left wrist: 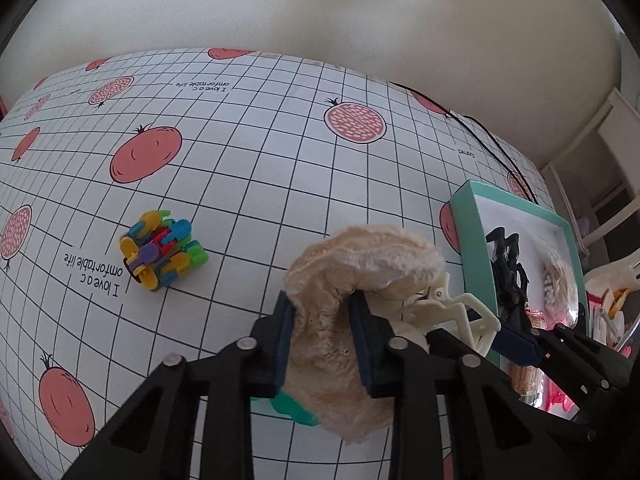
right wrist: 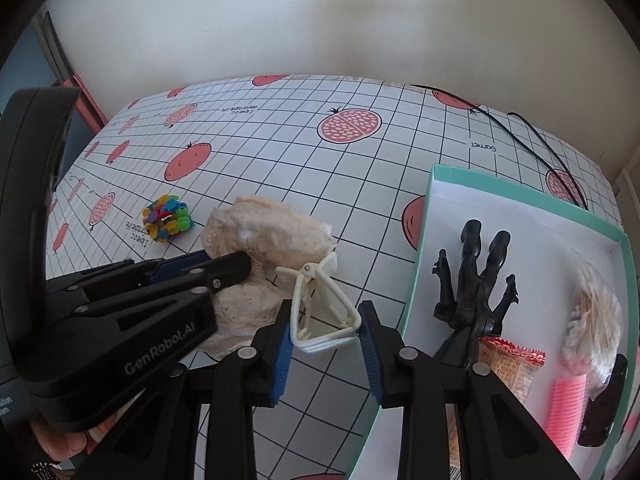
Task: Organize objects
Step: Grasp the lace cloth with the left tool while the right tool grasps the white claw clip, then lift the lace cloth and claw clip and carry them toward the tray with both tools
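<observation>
Our left claw [left wrist: 322, 334] pinches the lace cloth [left wrist: 360, 264]; our right claw [right wrist: 324, 340] grips the cream hair clip [right wrist: 320, 304]. Lifting apart could snag lace in the clip.

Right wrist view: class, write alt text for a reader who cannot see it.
The right gripper clamps a cream hair claw clip above a pomegranate-print tablecloth; beside it the left gripper pinches a beige lace cloth. At right, a teal box holds a black clip.
</observation>
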A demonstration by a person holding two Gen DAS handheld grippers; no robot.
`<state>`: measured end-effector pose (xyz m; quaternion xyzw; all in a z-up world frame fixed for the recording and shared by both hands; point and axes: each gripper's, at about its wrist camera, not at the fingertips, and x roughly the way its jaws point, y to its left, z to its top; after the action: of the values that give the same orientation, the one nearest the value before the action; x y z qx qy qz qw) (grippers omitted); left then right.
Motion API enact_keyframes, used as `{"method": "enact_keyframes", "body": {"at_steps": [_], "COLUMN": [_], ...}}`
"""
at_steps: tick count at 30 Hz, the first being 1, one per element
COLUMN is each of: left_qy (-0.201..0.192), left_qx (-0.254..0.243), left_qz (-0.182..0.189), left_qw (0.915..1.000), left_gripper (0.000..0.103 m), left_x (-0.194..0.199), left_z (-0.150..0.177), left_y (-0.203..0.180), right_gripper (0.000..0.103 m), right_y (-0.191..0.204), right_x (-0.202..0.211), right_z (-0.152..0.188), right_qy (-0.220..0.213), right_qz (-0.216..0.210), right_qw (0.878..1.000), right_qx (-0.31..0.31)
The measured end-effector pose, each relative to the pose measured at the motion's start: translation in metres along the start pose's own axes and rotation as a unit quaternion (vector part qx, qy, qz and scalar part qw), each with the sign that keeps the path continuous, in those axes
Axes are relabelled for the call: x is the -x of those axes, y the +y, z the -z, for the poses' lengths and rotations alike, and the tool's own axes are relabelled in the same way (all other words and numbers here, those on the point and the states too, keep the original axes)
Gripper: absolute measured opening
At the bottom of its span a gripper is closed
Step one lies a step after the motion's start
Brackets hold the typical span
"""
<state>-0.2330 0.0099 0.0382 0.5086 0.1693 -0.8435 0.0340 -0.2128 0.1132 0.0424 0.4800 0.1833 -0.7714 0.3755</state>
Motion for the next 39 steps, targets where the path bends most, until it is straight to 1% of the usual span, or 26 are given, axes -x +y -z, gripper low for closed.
{"method": "enact_keyframes", "body": {"at_steps": [1,5,8,23,29,36,39], "left_qy": [0.0,0.001,-0.003,-0.043,-0.064,-0.087,-0.097], "left_qx": [0.002,0.008,0.008,0.027,0.025,0.018,0.016], "left_qz": [0.0,0.0,-0.002,0.011,0.007,0.009,0.016], "left_qw": [1.0,1.0,1.0,0.9987,0.9976,0.996,0.995], "left_gripper": [0.022,0.014,0.011,0.01,0.01,0.01,0.01], "left_x": [0.0,-0.001,0.002,0.033,0.047,0.063,0.07], "left_z": [0.0,0.0,0.0,-0.015,-0.021,-0.026,-0.028], "left_y": [0.001,0.004,0.004,0.012,0.012,0.005,-0.002], "right_gripper": [0.034,0.033,0.033,0.033,0.033,0.033,0.033], "right_y": [0.0,-0.001,-0.001,-0.002,-0.006,-0.031,-0.047], "right_x": [0.0,0.0,0.002,0.031,0.039,0.06,0.068], "right_z": [0.0,0.0,-0.001,-0.009,-0.009,-0.007,-0.004], "right_qy": [0.0,0.0,-0.002,-0.039,-0.046,-0.065,-0.07], "right_qz": [0.0,-0.002,-0.004,-0.012,-0.011,0.0,0.006], "right_qw": [1.0,1.0,1.0,0.999,0.999,0.998,0.997], "right_qx": [0.0,-0.003,-0.003,-0.004,-0.004,-0.021,-0.035]}}
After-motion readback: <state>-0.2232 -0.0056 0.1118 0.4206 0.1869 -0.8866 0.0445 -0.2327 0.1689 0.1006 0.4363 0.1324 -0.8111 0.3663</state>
